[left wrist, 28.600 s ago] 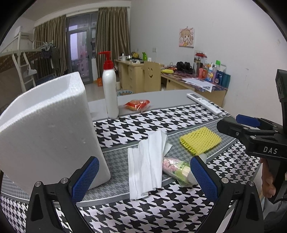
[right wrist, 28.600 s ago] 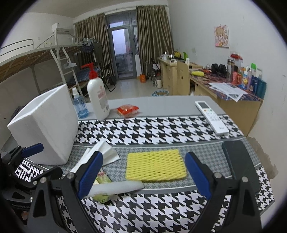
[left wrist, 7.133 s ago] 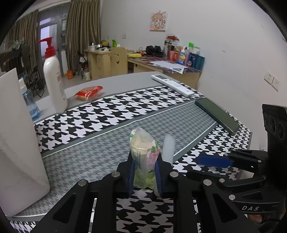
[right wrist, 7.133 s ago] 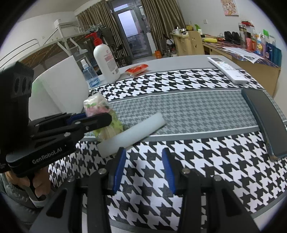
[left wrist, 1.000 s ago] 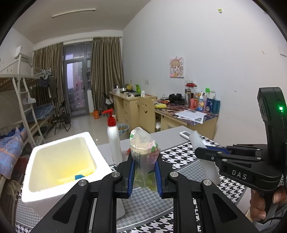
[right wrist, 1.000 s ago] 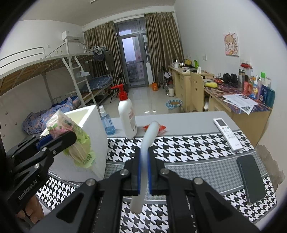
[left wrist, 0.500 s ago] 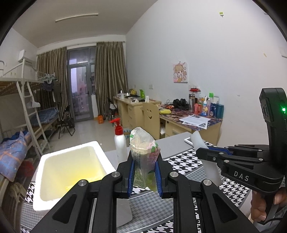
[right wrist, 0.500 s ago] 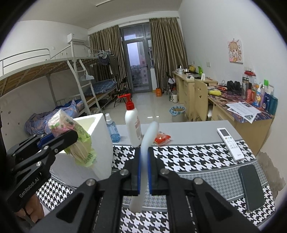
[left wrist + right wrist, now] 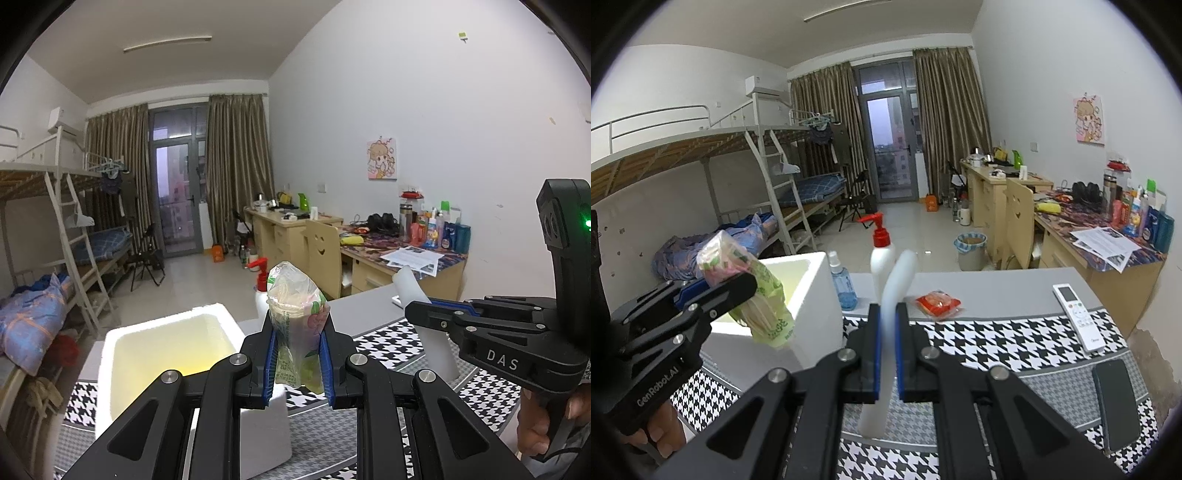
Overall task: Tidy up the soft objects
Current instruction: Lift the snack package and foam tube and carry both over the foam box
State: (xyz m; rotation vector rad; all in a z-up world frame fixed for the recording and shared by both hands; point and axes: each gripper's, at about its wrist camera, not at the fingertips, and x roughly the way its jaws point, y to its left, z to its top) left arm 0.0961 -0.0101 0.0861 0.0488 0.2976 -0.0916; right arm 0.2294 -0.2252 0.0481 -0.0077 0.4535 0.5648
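Above the open white foam box (image 9: 166,343), the left gripper (image 9: 297,363) clamps a plastic snack bag (image 9: 295,325); to its right, the right gripper (image 9: 886,354) pinches a white foam tube (image 9: 886,332). Neither is boxed yet, apparently the last items. Beneath lies a houndstooth table (image 9: 997,339) in a dormitory with a bunk bed (image 9: 701,155).

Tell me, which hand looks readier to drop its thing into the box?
Probably the left: its tool holds the bag beside the box opening, while the right tool with the foam strip is farther away.
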